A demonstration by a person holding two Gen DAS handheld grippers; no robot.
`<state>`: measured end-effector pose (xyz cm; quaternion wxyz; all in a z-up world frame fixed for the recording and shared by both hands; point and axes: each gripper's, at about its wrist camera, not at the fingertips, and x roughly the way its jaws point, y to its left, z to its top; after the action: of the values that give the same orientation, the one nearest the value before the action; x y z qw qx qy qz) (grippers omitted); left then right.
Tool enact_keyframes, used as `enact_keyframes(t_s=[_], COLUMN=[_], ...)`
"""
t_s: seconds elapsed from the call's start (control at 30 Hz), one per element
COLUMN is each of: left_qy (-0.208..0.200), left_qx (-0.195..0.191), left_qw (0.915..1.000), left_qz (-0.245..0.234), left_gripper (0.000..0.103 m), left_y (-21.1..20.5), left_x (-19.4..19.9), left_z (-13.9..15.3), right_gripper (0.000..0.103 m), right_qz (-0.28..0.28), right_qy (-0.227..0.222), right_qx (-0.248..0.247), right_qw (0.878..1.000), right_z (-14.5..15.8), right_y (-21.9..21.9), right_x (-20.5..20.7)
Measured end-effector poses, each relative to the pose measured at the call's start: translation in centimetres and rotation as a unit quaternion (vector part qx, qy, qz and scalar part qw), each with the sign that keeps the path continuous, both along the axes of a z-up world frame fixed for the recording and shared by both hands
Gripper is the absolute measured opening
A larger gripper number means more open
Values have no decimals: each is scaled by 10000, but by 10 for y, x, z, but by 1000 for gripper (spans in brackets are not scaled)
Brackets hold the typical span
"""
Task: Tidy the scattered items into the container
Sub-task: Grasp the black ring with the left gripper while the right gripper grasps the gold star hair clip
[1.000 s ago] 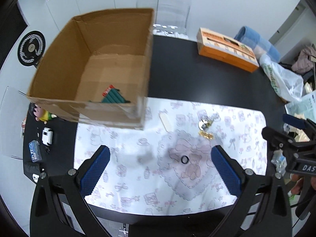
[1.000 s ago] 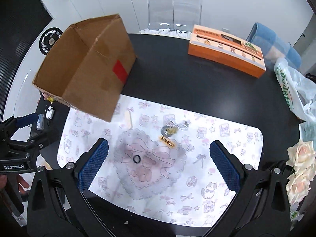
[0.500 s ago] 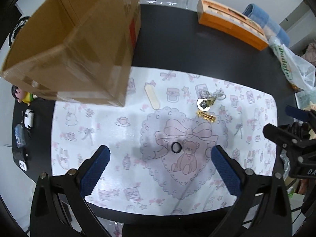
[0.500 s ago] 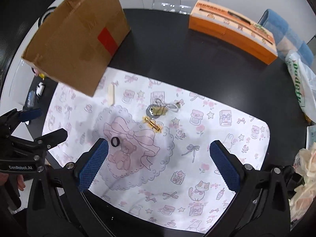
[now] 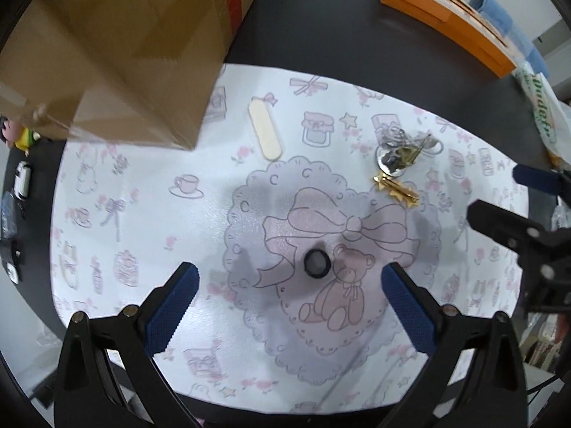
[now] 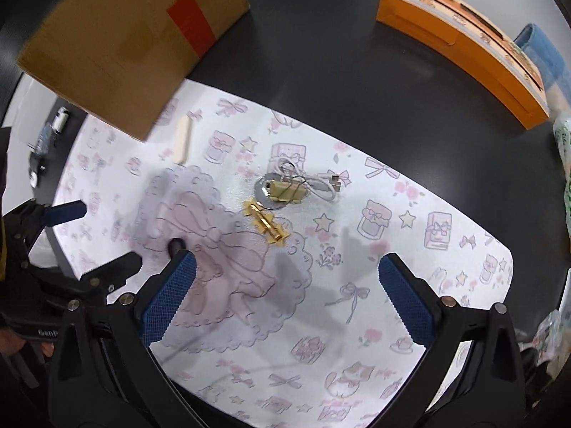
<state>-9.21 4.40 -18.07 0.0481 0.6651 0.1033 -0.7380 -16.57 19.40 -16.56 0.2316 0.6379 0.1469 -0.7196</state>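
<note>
A brown cardboard box [image 5: 117,46] stands at the far left of a patterned white mat [image 5: 150,221]; it also shows in the right wrist view [image 6: 121,39]. On the mat lie a black ring [image 5: 316,263], a wooden stick [image 5: 264,131], a gold hinge [image 5: 396,189] and a clip with a white cable on a metal disc [image 5: 399,151]. My left gripper [image 5: 289,287] is open, low over the ring. My right gripper [image 6: 285,278] is open, just short of the gold hinge [image 6: 266,223]. The ring [image 6: 175,246] sits by its left finger.
An orange box [image 6: 464,42] lies on the black table at the far right. A plastic bag [image 5: 542,107] sits at the right edge. Small toys and a toy car [image 5: 21,178] lie on the table left of the mat.
Both grippers have dropped lower and closer to the mat. The left one now hovers over the black ring, the right one nearer the gold hinge. The box's opening has left view.
</note>
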Motion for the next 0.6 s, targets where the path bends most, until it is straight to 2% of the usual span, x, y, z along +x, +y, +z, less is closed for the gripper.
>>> enact_keyframes(t_s=[0.27,0.37,0.53,0.6], left_qy=[-135,-209,-277,-285], left_qx=[0,-60,-55,-81], left_qw=[9999,9997,9995,9995], left_qz=[-78,-105,-104,-133], left_gripper=[102,95,84,80], left_y=[8,9,11,13], left_x=[2,2,0,-1], left_z=[-35,-41,-46,-46], right_gripper=[96,93,79,68], right_qz=[129,146,212,224], right_qy=[-337,-387,-460,-506], right_qx=[236,259,348,358], right_qw=[9991,9988,9981,9978], right_z=[-46,-56,-70,-73], right_y=[-7,-10,-13,-15], right_x=[-6,-7,-7,-9])
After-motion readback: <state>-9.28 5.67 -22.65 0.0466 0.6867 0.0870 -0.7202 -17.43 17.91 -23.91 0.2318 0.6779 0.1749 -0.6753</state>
